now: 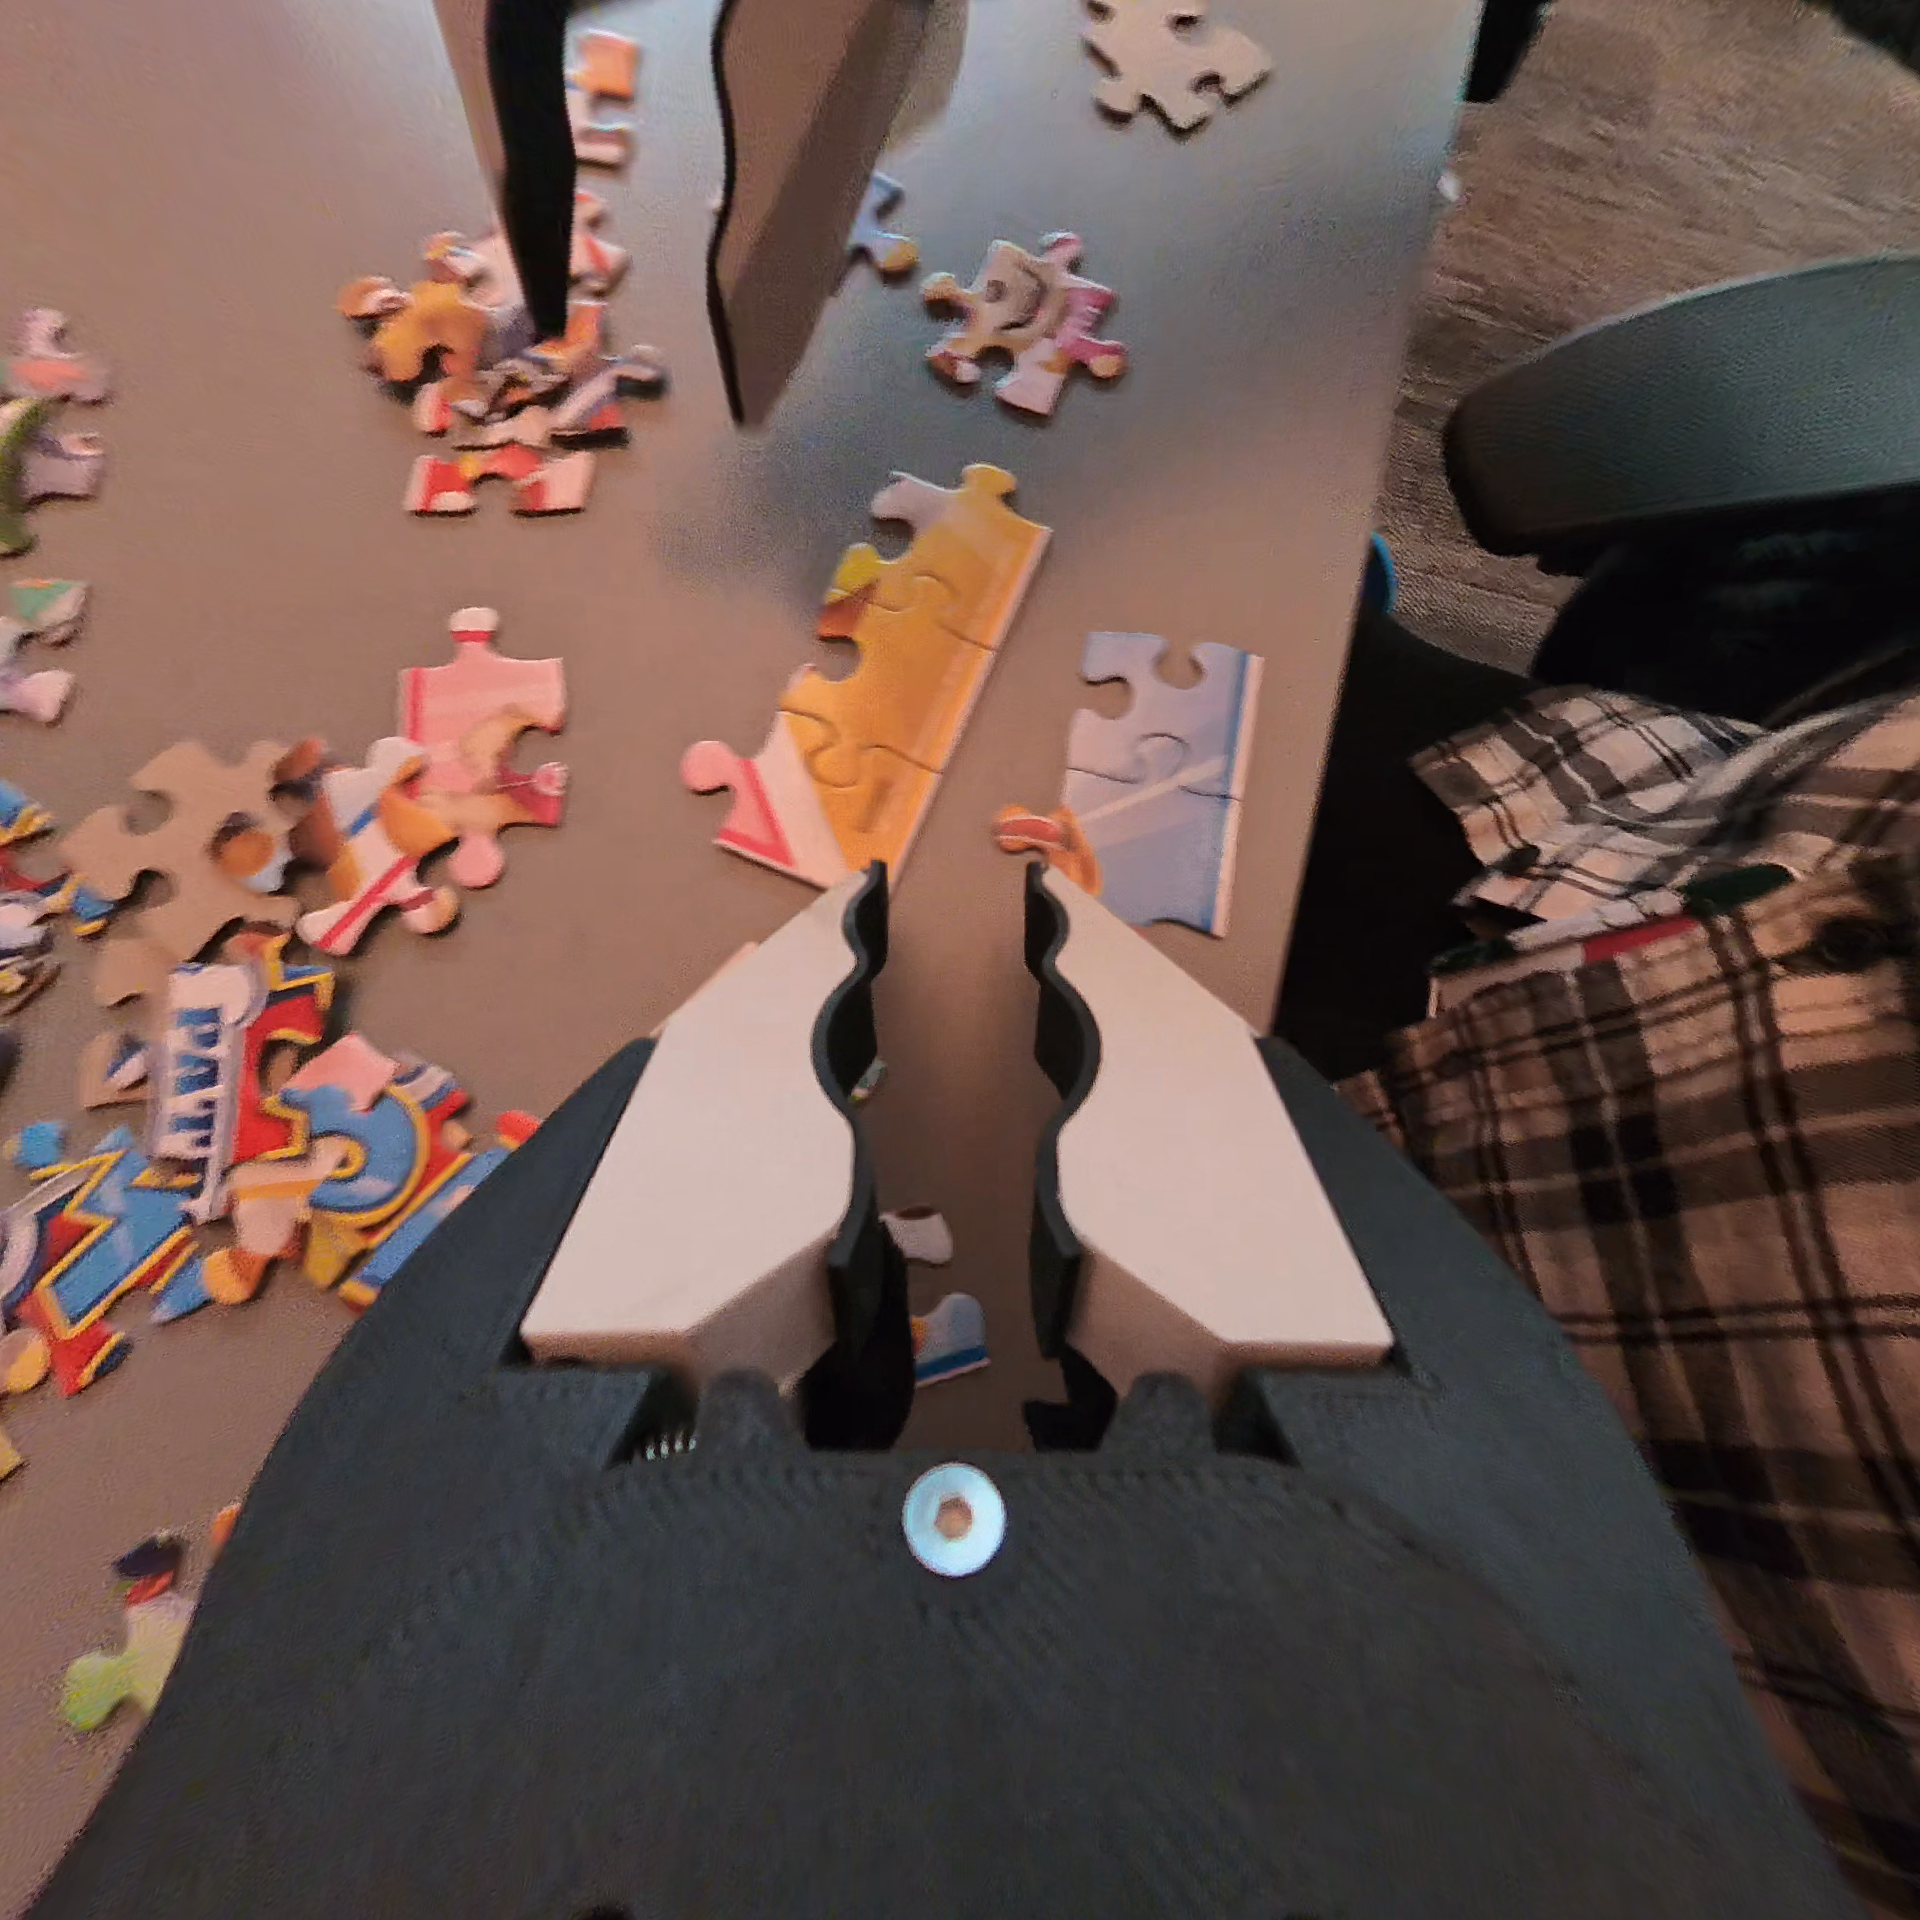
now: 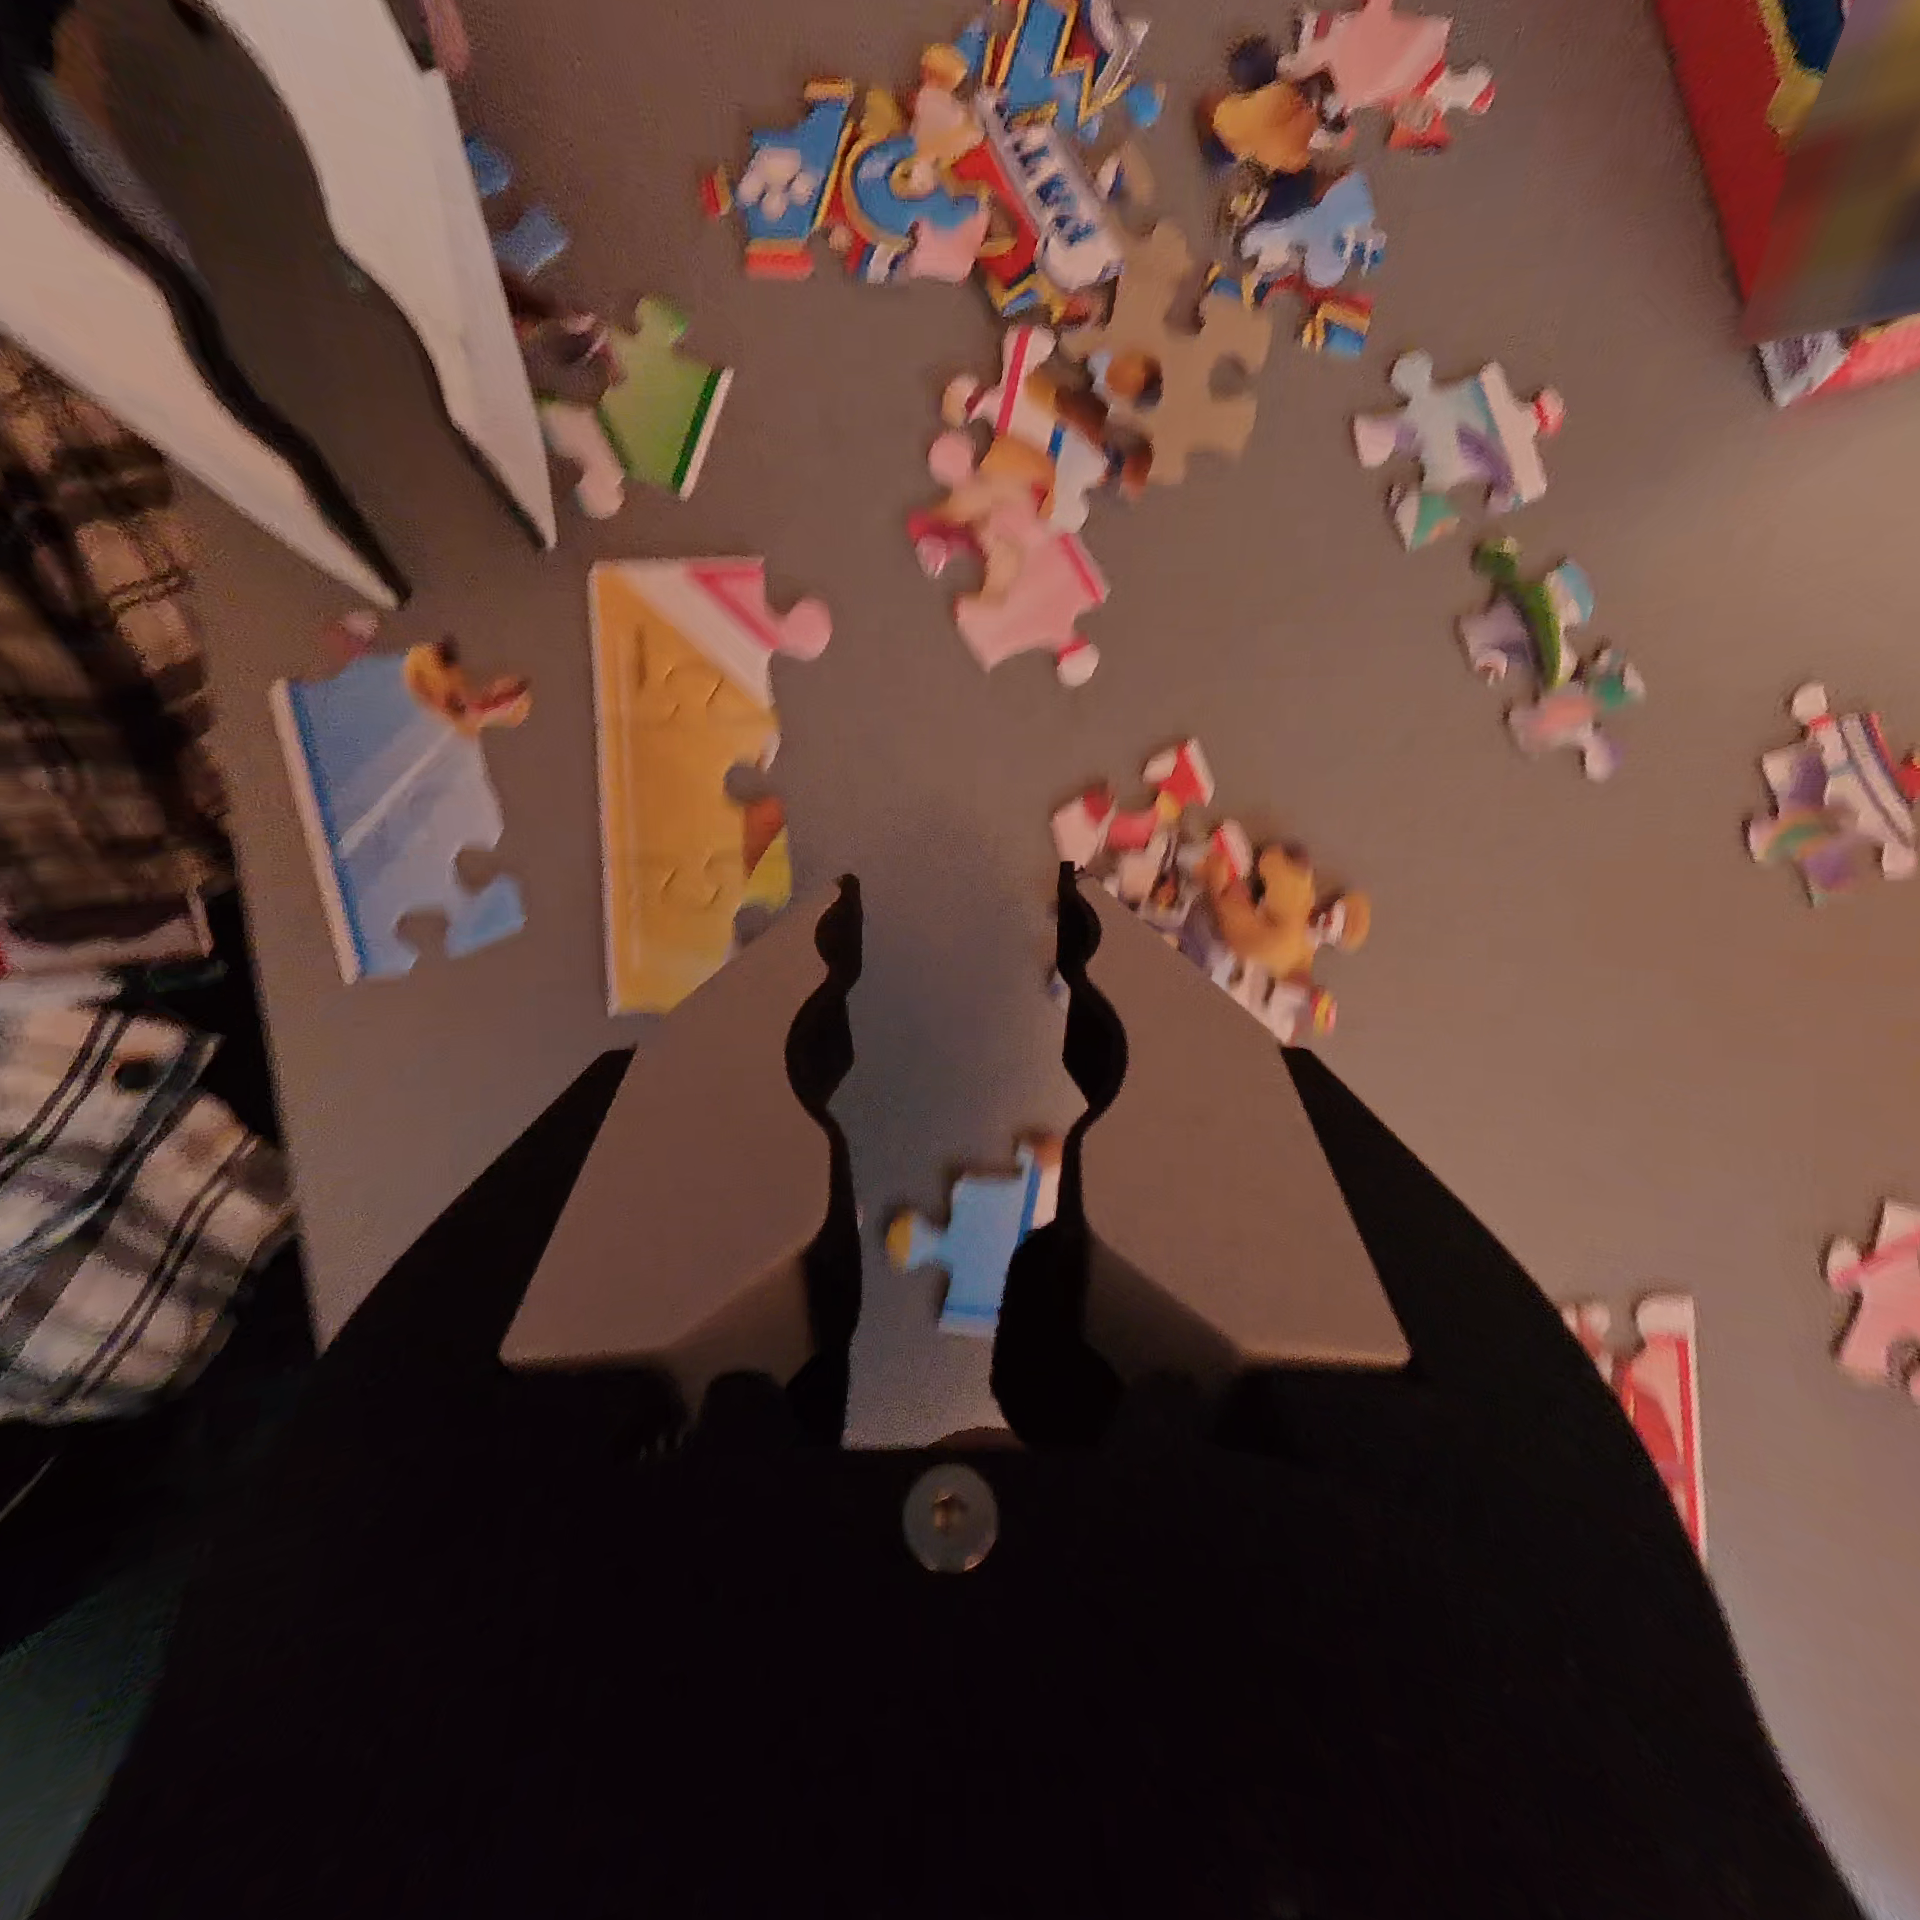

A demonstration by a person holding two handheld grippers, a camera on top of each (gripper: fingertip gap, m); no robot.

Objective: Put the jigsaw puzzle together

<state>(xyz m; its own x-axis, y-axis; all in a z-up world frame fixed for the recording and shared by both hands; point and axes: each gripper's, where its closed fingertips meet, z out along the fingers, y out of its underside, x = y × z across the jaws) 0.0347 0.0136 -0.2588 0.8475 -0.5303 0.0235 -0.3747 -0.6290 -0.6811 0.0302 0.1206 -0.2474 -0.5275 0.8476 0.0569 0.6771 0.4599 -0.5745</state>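
Jigsaw puzzle pieces lie scattered loose across the grey bench, and near its edge beside the person's plaid shirt sit a joined yellow strip and a joined blue section, just apart. Left hand-held gripper hovers over them, jaws parted, gripping nothing. Right hand-held gripper hangs likewise parted and empty above a small blue piece.
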